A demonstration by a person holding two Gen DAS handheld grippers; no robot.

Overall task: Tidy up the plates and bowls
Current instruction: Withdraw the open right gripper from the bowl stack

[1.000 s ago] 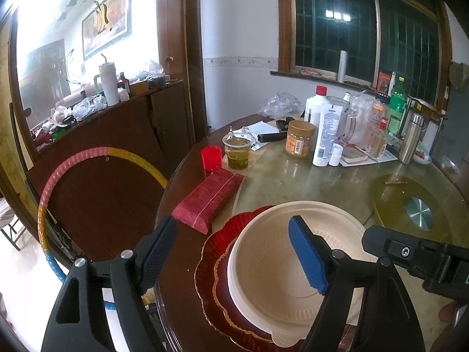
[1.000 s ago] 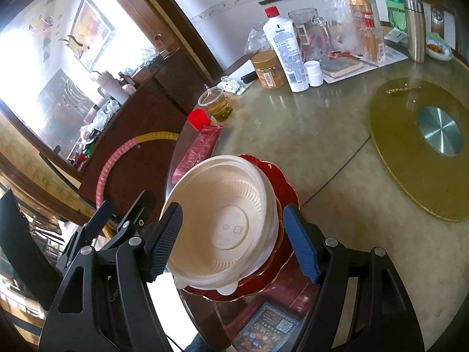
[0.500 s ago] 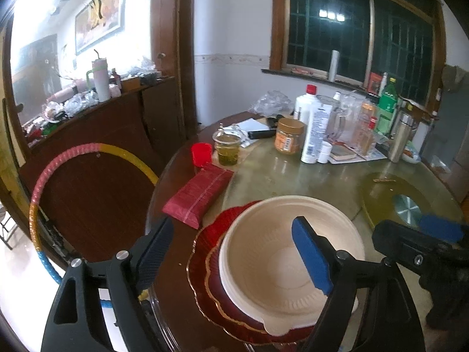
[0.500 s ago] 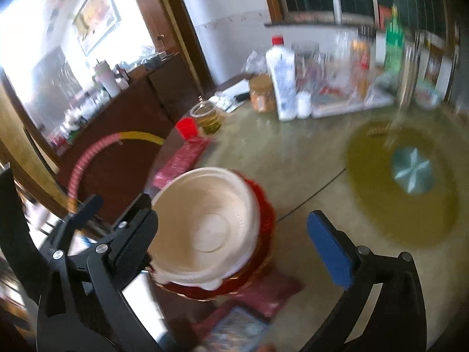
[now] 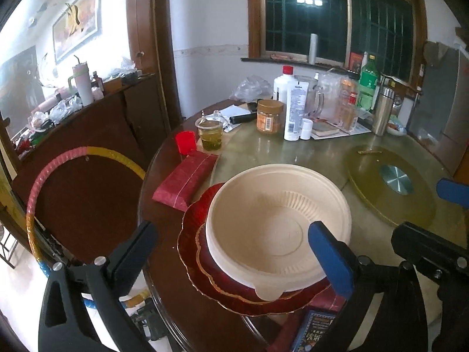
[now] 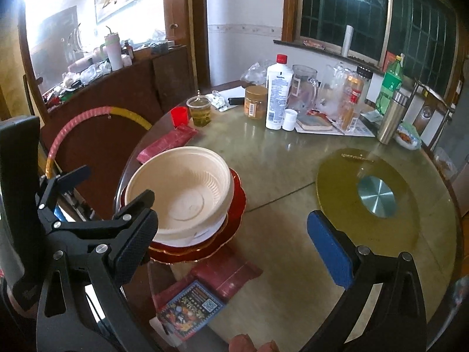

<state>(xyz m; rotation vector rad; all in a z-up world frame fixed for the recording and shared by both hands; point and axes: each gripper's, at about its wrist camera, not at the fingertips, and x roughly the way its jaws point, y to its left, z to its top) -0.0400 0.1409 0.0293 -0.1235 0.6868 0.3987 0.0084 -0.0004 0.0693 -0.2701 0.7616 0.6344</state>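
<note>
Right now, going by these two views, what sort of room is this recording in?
Most likely a home dining room. A round glass-topped table carries a turntable, a cream bowl stacked on red plates, plus bottles and a jar. A cluttered wooden sideboard stands by the wall under a framed picture.

The left gripper (image 5: 231,249) stood wide open, its jaws having just been opening, with nothing gripped. Just ahead, between its fingers, a cream bowl (image 5: 278,220) sat on stacked red plates (image 5: 193,234). A red packet (image 5: 184,180) lay ahead to the left, the right gripper's fingers (image 5: 453,192) at right.
</note>
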